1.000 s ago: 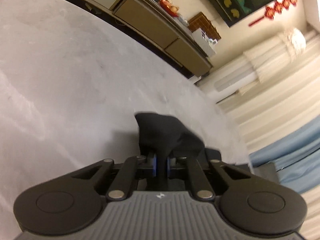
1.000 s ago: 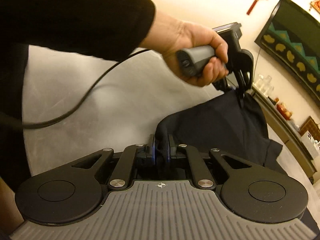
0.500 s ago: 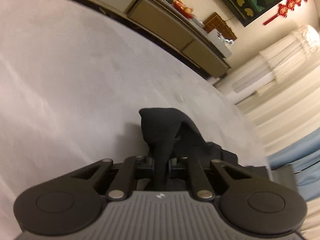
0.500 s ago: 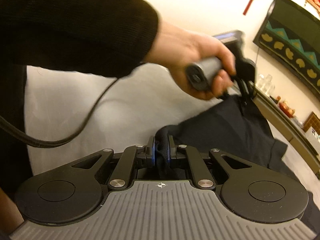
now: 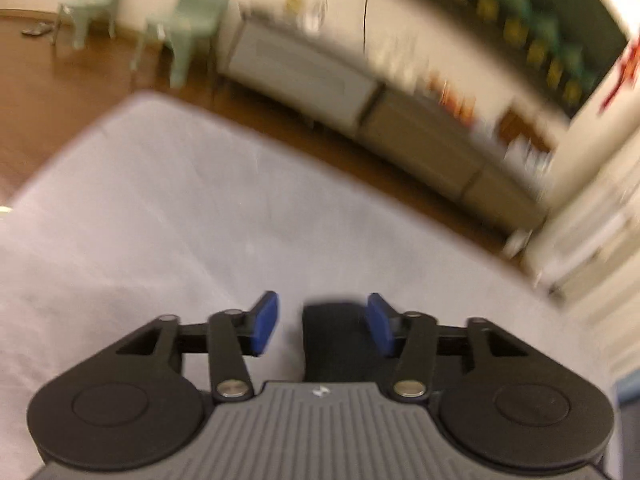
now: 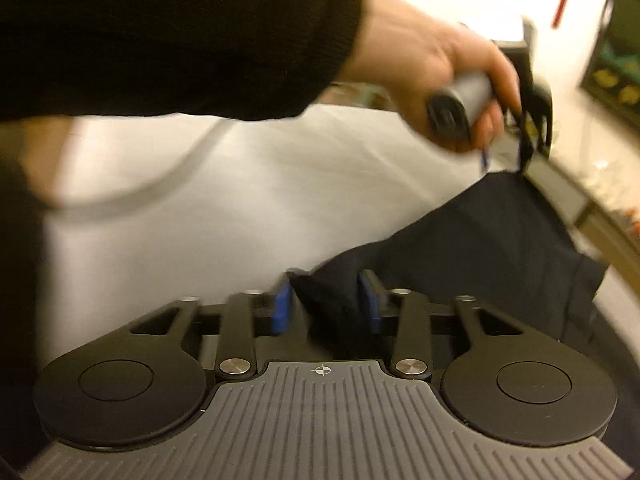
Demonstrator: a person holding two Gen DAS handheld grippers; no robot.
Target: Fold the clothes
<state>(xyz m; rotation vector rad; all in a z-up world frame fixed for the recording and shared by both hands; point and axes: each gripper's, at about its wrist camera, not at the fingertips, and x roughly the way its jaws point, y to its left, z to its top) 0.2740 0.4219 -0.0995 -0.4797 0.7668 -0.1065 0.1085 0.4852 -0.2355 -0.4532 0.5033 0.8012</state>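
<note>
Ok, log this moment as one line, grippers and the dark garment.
left gripper: just opened, cloth released | right gripper: just opened, pads off cloth | dark navy fabric garment: lying on white sheet

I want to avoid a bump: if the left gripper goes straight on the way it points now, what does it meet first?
Probably the dark garment lying between the open fingers of the left gripper, then the white sheet. Blur leaves depth unclear.
</note>
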